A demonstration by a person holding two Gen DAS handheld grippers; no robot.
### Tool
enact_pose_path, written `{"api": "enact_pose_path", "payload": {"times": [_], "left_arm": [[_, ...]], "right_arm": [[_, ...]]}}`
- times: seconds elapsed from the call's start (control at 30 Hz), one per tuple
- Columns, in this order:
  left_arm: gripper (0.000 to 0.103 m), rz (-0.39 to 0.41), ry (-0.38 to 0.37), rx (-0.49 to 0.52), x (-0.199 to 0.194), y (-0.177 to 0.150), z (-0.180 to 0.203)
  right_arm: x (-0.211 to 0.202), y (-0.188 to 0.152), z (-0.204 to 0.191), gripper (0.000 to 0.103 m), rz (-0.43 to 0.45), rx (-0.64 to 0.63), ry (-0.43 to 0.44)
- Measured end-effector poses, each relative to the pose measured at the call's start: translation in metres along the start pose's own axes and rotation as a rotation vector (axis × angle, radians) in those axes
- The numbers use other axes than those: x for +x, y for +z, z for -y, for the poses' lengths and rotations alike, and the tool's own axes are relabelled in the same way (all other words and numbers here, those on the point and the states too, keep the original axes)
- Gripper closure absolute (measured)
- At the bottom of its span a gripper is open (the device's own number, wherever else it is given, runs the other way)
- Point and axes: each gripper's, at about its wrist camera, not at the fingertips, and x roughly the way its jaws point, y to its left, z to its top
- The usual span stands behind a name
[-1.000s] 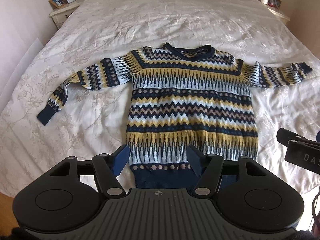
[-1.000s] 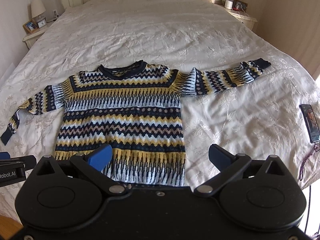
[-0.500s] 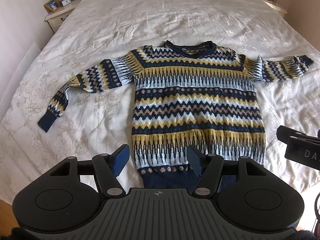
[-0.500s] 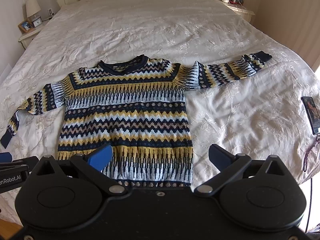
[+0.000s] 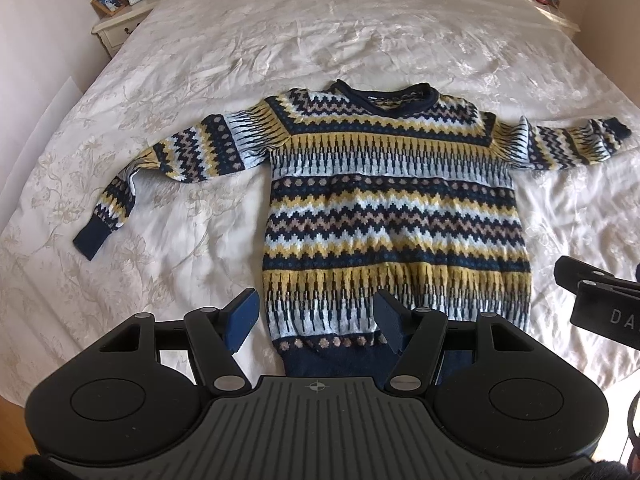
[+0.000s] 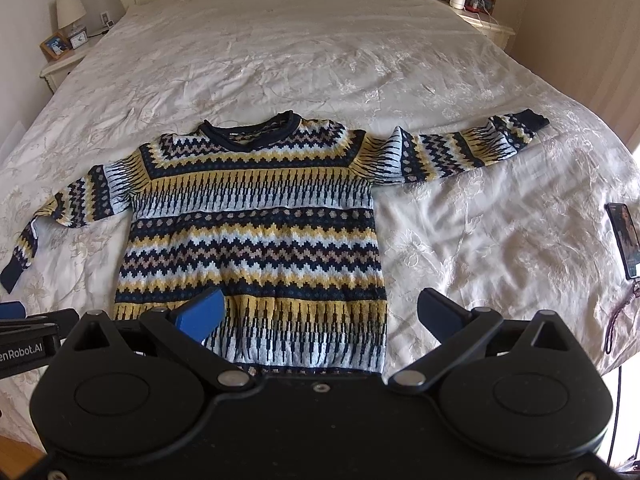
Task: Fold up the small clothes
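Note:
A small knit sweater (image 5: 394,216) with navy, yellow and pale blue zigzag bands lies flat on the bed, front up, neck away from me, both sleeves spread out. It also shows in the right wrist view (image 6: 256,232). My left gripper (image 5: 316,320) is open and empty, above the sweater's lower left hem. My right gripper (image 6: 320,314) is open wide and empty, above the sweater's lower right hem. Each gripper's edge shows in the other's view.
The bed (image 5: 320,32) has a white embroidered cover. A phone (image 6: 625,240) with a cord lies near the bed's right edge. Nightstands with lamps stand at the left (image 5: 120,20) and right (image 6: 486,20) of the headboard.
Both grippers have pulled back and up a little, so the sweater sits further into view and its navy hem shows more. The sweater has not moved.

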Motion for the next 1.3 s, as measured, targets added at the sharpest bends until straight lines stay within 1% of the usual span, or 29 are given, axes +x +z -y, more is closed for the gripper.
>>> {"api": "enact_pose_path", "payload": {"times": [0.7,1.1,1.3], "left_arm": [[0.041,-0.005,-0.003,-0.009,-0.003,-0.001,0.003],[0.041,-0.020,-0.001,-0.022,0.001,-0.001,0.006],[0.041,-0.014,-0.015,-0.024,0.002,-0.003,0.013]], "right_arm": [[-0.002,-0.001,0.004,0.001,0.004,-0.004,0.004],[0.001,-0.001,0.004,0.001,-0.006,-0.018,0.010],[0.005,-0.001,0.007,0.001,-0.023,-0.035,0.020]]}}
